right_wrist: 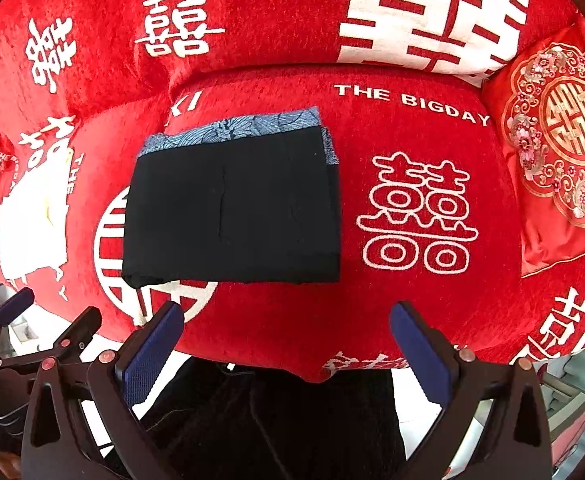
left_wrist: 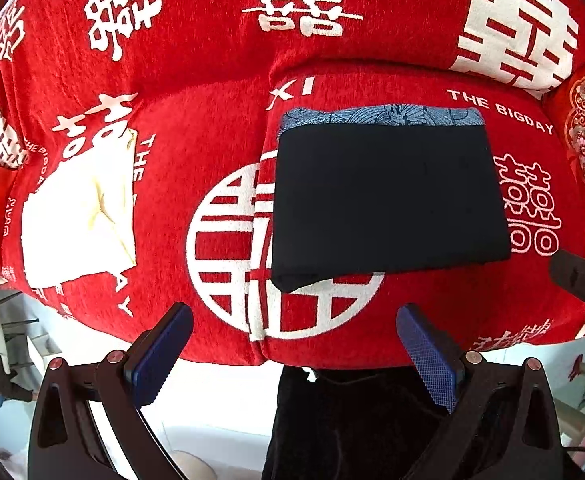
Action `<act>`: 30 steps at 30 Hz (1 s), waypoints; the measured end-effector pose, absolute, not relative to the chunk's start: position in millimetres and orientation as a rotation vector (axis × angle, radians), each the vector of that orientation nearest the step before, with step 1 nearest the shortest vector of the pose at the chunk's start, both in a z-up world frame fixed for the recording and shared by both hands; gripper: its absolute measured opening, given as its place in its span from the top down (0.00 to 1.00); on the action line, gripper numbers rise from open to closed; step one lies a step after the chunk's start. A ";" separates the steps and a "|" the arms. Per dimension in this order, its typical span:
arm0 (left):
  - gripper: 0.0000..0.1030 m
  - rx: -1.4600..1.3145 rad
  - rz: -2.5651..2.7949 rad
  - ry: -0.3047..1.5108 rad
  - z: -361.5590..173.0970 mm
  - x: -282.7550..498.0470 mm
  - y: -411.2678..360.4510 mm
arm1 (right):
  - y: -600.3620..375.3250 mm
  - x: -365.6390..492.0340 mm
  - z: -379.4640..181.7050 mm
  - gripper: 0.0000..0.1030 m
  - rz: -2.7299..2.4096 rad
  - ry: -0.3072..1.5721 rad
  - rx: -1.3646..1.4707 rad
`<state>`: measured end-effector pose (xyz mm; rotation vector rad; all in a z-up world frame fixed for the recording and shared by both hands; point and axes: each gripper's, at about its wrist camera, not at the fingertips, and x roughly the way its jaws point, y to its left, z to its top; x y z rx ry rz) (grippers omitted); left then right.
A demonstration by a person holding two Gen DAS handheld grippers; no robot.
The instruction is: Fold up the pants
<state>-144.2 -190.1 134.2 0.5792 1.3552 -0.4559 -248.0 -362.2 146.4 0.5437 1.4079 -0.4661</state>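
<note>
Black pants (left_wrist: pixel 388 200) lie folded into a flat rectangle on the red sofa seat (left_wrist: pixel 196 128), on top of a folded blue patterned cloth (left_wrist: pixel 384 115) whose far edge shows. In the right wrist view the pants (right_wrist: pixel 232 208) sit left of centre over the blue cloth (right_wrist: pixel 236 128). My left gripper (left_wrist: pixel 294 344) is open and empty, held back from the pants' near edge above the seat front. My right gripper (right_wrist: pixel 286 340) is open and empty, also short of the pants. The left gripper (right_wrist: pixel 48 316) shows at the lower left of the right wrist view.
A folded white garment (left_wrist: pixel 80 212) lies on the seat to the left. A red embroidered cushion (right_wrist: pixel 560 148) stands at the right end. The sofa back (right_wrist: pixel 272 8) rises behind. Dark fabric (left_wrist: pixel 352 420) hangs below the seat front.
</note>
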 end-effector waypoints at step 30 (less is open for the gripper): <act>0.01 0.597 -0.458 1.329 138.4 -152.9 -190.8 | -348.5 -243.9 142.7 0.00 -0.471 1.427 0.494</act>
